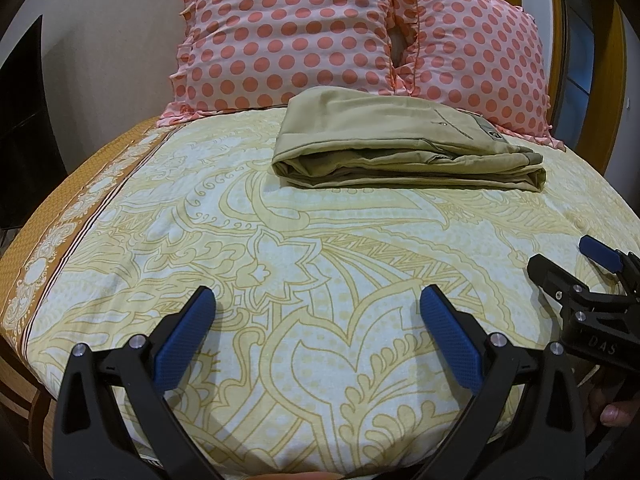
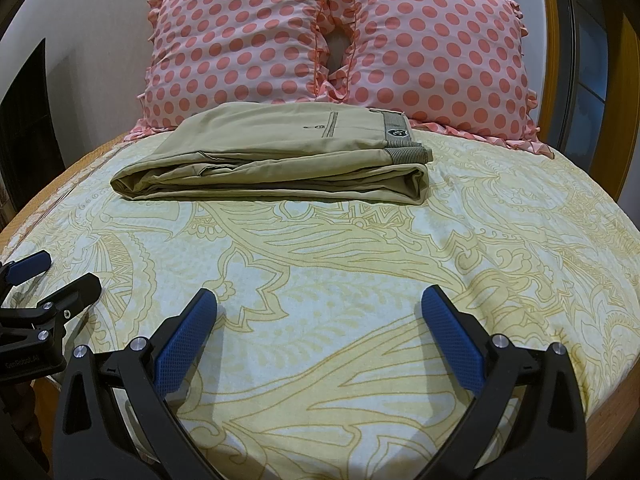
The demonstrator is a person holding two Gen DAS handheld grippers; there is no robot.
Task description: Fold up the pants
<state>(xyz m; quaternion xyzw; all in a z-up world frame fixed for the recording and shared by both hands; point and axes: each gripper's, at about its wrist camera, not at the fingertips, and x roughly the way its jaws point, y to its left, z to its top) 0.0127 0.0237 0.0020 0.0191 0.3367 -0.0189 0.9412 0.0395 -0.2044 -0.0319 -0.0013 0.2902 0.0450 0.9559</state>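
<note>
The pants are khaki-olive and lie folded into a flat, layered rectangle on the bedsheet, a pale sheet printed with yellow paisley and leaf outlines. Taking the 2 pillows as the landmark, the bundle sits just in front of them, its far edge touching or nearly touching their frilled lower hems. The pillows are pink with coral polka dots and lean side by side at the head of the bed.

In the right wrist view, the top layer of the pants is smooth, with a thin dark pocket line and a small button. The ribbed grey waistband with a dark badge-like label lies at the bundle's right end, nearest the right-hand pillow. Along the near edge several stacked folds show, rounded at both ends, the lowest layer resting on the sheet.

Both claws are well away from the pillows, over the near part of the sheet and apart from the pants. The left gripper has its blue-padded fingers spread wide, pinching nothing. The right gripper is likewise spread wide and empty. Each appears at the edge of the other's view.
</note>
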